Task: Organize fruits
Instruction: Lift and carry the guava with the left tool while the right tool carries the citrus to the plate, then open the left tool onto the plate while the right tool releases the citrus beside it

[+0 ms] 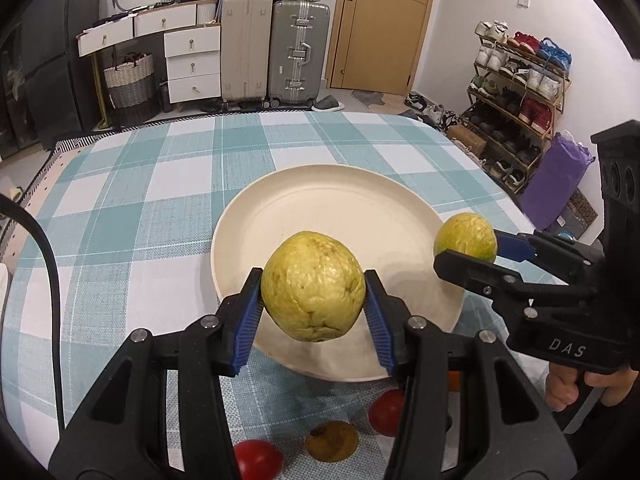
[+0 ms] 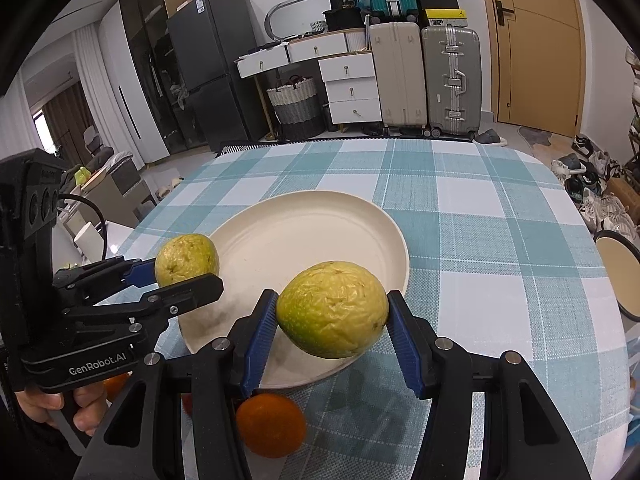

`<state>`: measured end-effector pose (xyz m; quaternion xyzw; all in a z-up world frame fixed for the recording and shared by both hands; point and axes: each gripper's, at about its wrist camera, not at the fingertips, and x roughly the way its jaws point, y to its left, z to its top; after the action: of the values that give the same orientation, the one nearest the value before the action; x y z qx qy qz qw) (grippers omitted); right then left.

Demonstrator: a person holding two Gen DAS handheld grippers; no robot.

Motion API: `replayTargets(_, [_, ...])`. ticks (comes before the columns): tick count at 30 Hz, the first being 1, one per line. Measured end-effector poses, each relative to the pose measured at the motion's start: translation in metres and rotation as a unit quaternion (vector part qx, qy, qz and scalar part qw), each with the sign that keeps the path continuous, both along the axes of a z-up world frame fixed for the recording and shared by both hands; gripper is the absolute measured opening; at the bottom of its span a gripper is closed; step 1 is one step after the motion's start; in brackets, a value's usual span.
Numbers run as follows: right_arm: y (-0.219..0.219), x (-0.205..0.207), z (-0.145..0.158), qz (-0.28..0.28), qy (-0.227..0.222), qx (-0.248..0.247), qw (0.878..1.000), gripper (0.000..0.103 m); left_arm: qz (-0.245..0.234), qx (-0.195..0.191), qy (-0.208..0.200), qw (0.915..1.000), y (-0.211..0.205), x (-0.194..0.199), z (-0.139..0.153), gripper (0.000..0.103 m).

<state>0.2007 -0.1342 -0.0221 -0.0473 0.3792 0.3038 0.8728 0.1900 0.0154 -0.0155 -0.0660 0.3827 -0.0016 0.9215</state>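
My left gripper [image 1: 313, 298] is shut on a yellow-green guava [image 1: 314, 286] and holds it above the near rim of a cream plate [image 1: 320, 208]. My right gripper [image 2: 332, 314] is shut on a second yellow-green guava [image 2: 333, 309] above the plate's [image 2: 304, 224] near right rim. Each gripper shows in the other view: the right one [image 1: 468, 248] with its guava [image 1: 466, 236] at the plate's right edge, the left one [image 2: 188, 270] with its guava [image 2: 187, 258] at the plate's left edge. The plate holds no fruit.
On the checked tablecloth [image 1: 160, 184] near me lie two red fruits [image 1: 256, 458] [image 1: 386, 412], a brownish fruit [image 1: 332, 440] and an orange [image 2: 270, 424]. A round stool [image 2: 618, 272] stands right of the table. Suitcases, drawers and a shoe rack [image 1: 520, 92] line the room.
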Motion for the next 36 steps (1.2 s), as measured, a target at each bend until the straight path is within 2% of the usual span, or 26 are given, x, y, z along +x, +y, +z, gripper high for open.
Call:
replayTargets(4, [0.001, 0.004, -0.006, -0.002, 0.009, -0.004, 1.0, 0.055, 0.005, 0.01, 0.019, 0.9998, -0.002, 0.005, -0.008, 0.046])
replayTargets(15, [0.005, 0.007, -0.009, -0.001, 0.001, -0.011, 1.0, 0.056, 0.016, 0.006, 0.048, 0.9987, -0.001, 0.013, -0.019, 0.046])
replayTargets(27, [0.005, 0.007, -0.008, 0.004, -0.002, -0.007, 1.0, 0.056, 0.018, 0.001, 0.047, 0.9987, 0.0, 0.013, -0.02, 0.046])
replayTargets(29, [0.003, 0.005, -0.004, 0.003, -0.007, -0.002, 1.0, 0.061, 0.017, -0.002, 0.036, 0.9992, -0.001, 0.009, -0.017, 0.046])
replayTargets(31, [0.001, 0.001, 0.002, -0.001, -0.018, -0.003, 1.0, 0.071, 0.013, -0.001, 0.024, 0.9996, -0.001, 0.006, -0.01, 0.051])
replayTargets(33, [-0.003, -0.002, 0.007, -0.004, -0.023, 0.002, 1.0, 0.078, 0.015, 0.0, 0.013, 0.9998, -0.001, 0.001, -0.005, 0.069])
replayTargets(36, [-0.01, -0.009, 0.015, -0.013, -0.033, 0.005, 0.999, 0.094, 0.018, -0.002, -0.004, 0.9998, 0.001, -0.009, 0.005, 0.085])
